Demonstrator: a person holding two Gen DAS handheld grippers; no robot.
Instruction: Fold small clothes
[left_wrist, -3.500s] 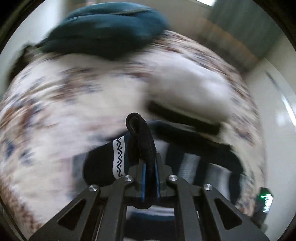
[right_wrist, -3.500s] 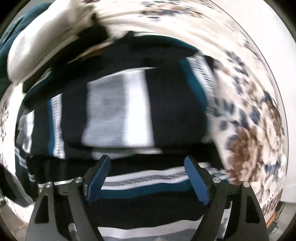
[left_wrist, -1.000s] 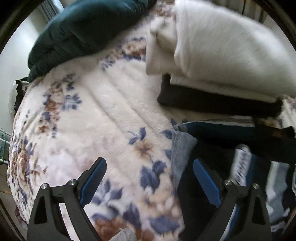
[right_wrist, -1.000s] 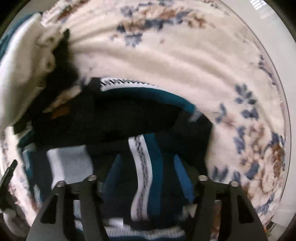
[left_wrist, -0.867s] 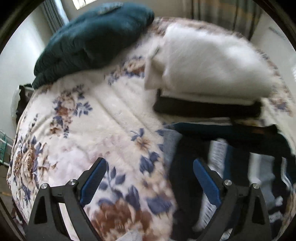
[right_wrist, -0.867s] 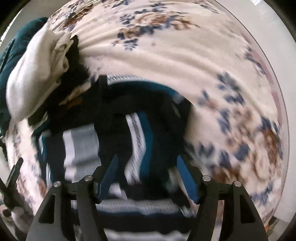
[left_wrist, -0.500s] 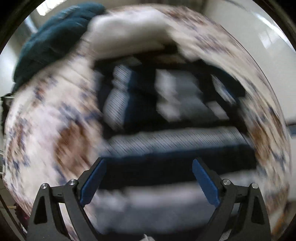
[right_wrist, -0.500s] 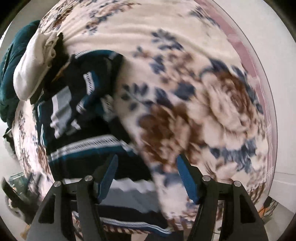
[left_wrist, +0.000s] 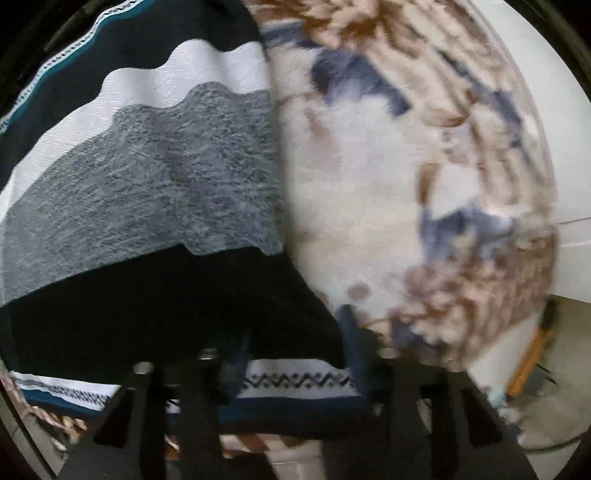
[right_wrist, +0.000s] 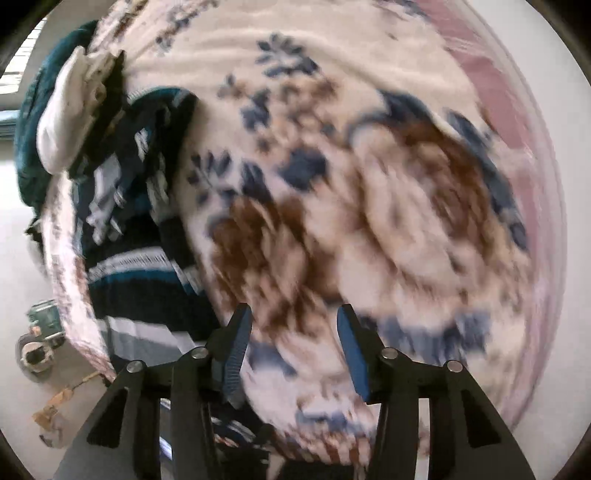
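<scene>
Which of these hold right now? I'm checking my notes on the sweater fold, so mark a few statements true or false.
1. The right gripper is open over the floral blanket. True.
2. The right gripper holds the striped sweater. False: nothing is between its jaws.
3. The left gripper is at the striped sweater's edge. True.
4. A white garment lies beyond the sweater. True.
5. The blanket is plain grey. False: cream with blue and brown flowers.
</scene>
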